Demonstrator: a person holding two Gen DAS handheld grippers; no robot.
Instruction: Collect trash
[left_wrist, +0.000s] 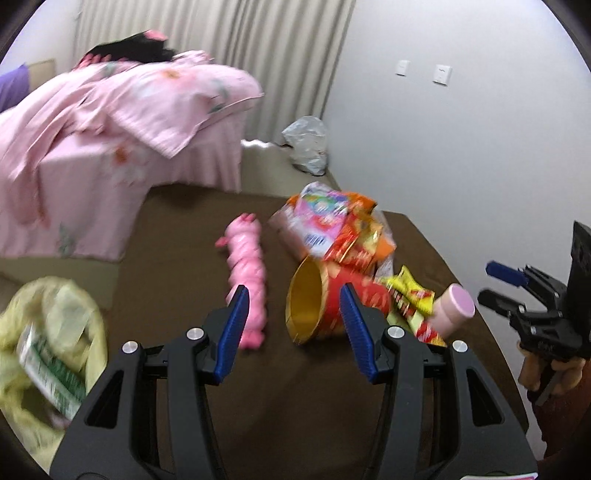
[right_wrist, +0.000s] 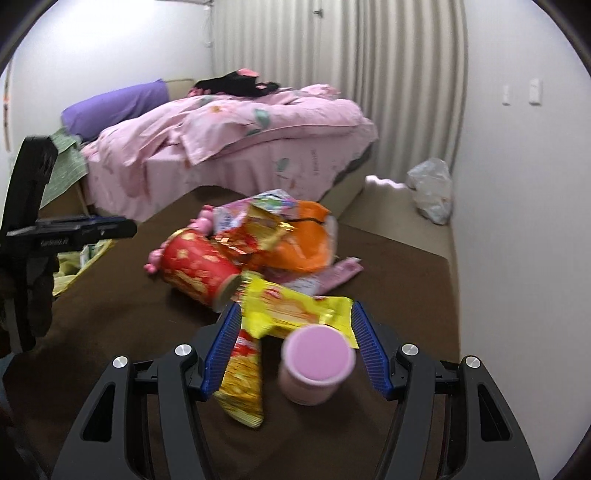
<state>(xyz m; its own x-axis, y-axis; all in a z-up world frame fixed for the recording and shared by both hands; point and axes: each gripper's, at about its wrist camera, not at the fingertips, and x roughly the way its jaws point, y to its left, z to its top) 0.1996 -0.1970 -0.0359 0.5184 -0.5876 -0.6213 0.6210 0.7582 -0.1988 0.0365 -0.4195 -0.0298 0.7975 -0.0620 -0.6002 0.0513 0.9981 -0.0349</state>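
Both tools gape empty-jawed over the brown table: the left gripper (left_wrist: 293, 295) frames a toppled red noodle cup (left_wrist: 325, 302), the right gripper (right_wrist: 295, 314) a pink-lidded jar (right_wrist: 314, 365).

On my screen both views are evenly lit by soft indoor light; I cannot see its source. Shadows are weak and there is no strong glare. The left wrist view is strongly smeared by motion: the pink bedding (left_wrist: 122, 122) and the yellow bag (left_wrist: 48, 347) are soft. The right wrist view is a little sharper, but the snack wrappers (right_wrist: 291, 306) are blurred. The fisheye bends the curtain (right_wrist: 369, 74) lines, and the corners are black.
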